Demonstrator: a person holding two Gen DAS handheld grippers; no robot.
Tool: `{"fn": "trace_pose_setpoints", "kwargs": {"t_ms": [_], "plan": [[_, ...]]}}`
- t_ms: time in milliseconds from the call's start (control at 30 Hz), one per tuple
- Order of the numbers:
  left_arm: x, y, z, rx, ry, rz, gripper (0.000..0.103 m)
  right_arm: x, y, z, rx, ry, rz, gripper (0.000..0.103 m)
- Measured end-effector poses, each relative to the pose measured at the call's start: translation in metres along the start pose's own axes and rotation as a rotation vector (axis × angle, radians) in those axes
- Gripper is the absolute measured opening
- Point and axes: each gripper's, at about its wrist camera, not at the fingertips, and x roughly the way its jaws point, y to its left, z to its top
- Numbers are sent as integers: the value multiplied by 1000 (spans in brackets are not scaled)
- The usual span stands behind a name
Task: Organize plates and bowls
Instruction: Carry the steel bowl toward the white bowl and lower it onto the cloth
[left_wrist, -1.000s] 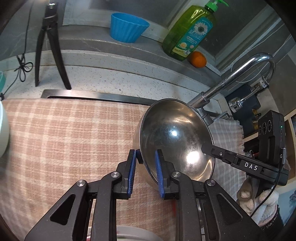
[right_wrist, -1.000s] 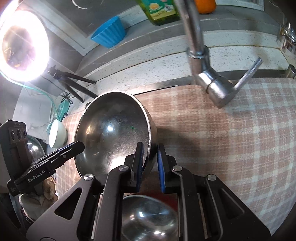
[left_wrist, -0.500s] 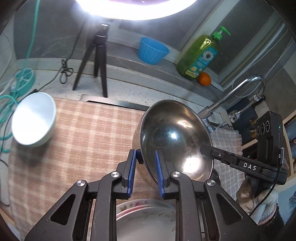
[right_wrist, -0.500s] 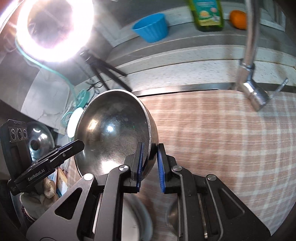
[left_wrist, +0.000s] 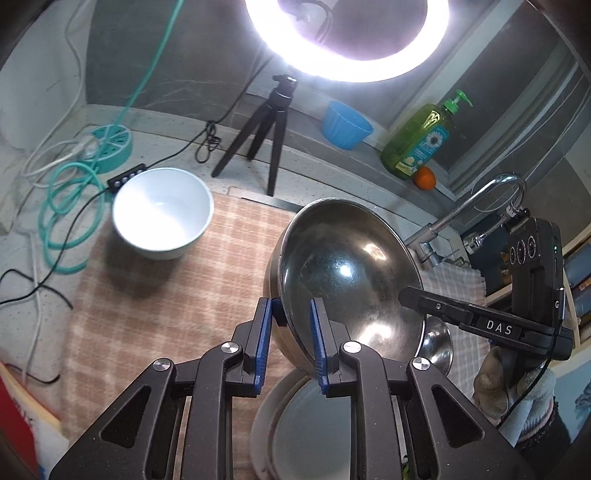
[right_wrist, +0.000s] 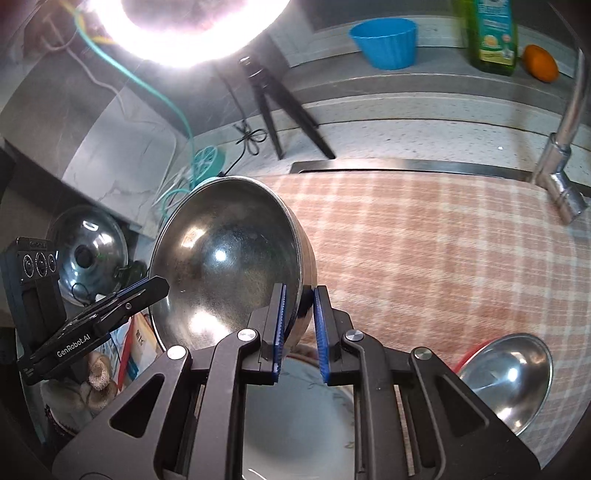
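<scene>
A large steel bowl (left_wrist: 347, 273) hangs in the air between both grippers; it also shows in the right wrist view (right_wrist: 229, 258). My left gripper (left_wrist: 291, 314) is shut on its left rim. My right gripper (right_wrist: 298, 302) is shut on its right rim, and its finger also shows in the left wrist view (left_wrist: 436, 304). Below the bowl lies a white plate (left_wrist: 314, 424), also seen in the right wrist view (right_wrist: 295, 424). A small steel bowl (right_wrist: 506, 376) sits to the right on the checked cloth (right_wrist: 424, 240). A white bowl (left_wrist: 162, 212) stands at the cloth's far left.
A tripod (left_wrist: 266, 122) with a bright ring light stands at the back. A blue cup (left_wrist: 345, 123), a green soap bottle (left_wrist: 421, 138) and an orange (left_wrist: 424, 177) sit on the ledge. A tap (right_wrist: 561, 155) rises at the right. Cables (left_wrist: 62, 206) lie at the left.
Both grippers have lifted the large steel bowl higher and drawn back. The white bowl, the plate and the small steel bowl have come into fuller view below.
</scene>
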Motion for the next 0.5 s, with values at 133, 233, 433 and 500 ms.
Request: {"fn": "trace_pose_setpoints", "kwargs": {"t_ms": [133,233,433,500], "plan": [[-14,18,-10,-36,-7,6,19,10,23,-7,-32,25,13,15],[-23,30,-19,-55,-10,24,19,20,38,-14,-56,49,23,15],[-39,56,-35,-106,-15,47,19,41,66,-31,-97,102,47,16],[-44,65,-42,-124,-15,56,19,47,75,-36,-111,121,54,15]]}}
